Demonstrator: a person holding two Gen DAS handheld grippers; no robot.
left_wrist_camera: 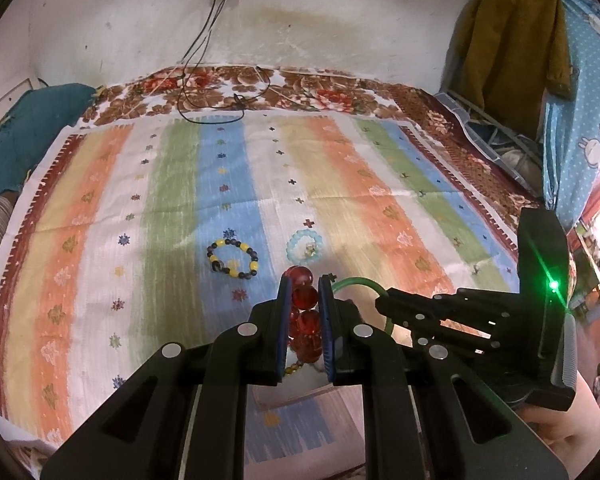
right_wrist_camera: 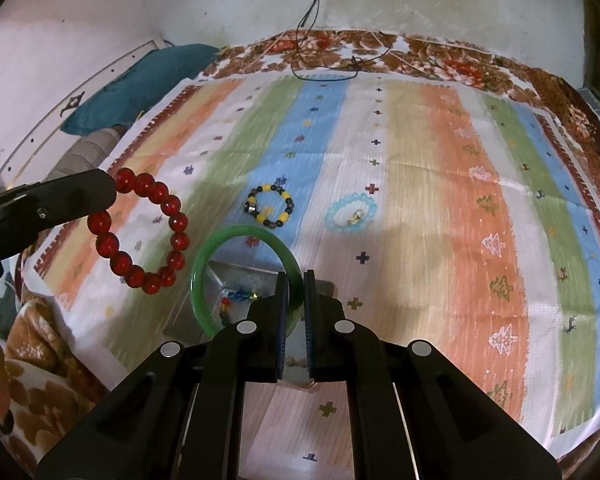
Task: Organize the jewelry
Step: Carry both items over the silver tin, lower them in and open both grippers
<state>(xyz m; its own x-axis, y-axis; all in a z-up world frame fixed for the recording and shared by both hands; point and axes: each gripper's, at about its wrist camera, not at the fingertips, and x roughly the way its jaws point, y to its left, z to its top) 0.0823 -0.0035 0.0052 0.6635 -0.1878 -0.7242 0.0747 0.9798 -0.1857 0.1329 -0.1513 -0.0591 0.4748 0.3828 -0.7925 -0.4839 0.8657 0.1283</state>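
Note:
My left gripper (left_wrist_camera: 305, 280) is shut on a red bead bracelet (left_wrist_camera: 305, 300) and holds it above the striped cloth; the bracelet also shows in the right wrist view (right_wrist_camera: 172, 216), hanging from the left gripper. My right gripper (right_wrist_camera: 296, 276) is shut on a green bangle (right_wrist_camera: 204, 268), which also shows in the left wrist view (left_wrist_camera: 356, 282). A yellow-and-black bead bracelet (left_wrist_camera: 216, 249) (right_wrist_camera: 288, 200) and a pale blue bead bracelet (left_wrist_camera: 296, 238) (right_wrist_camera: 370, 202) lie flat on the cloth ahead of both grippers.
An open box (right_wrist_camera: 236, 276) with beaded pieces inside sits on the cloth under the green bangle. The striped cloth (left_wrist_camera: 340, 168) covers a floral bed. Black cables (left_wrist_camera: 204, 100) trail from the wall. A teal pillow (left_wrist_camera: 24, 132) lies left. Clothes (left_wrist_camera: 512, 40) hang at the right.

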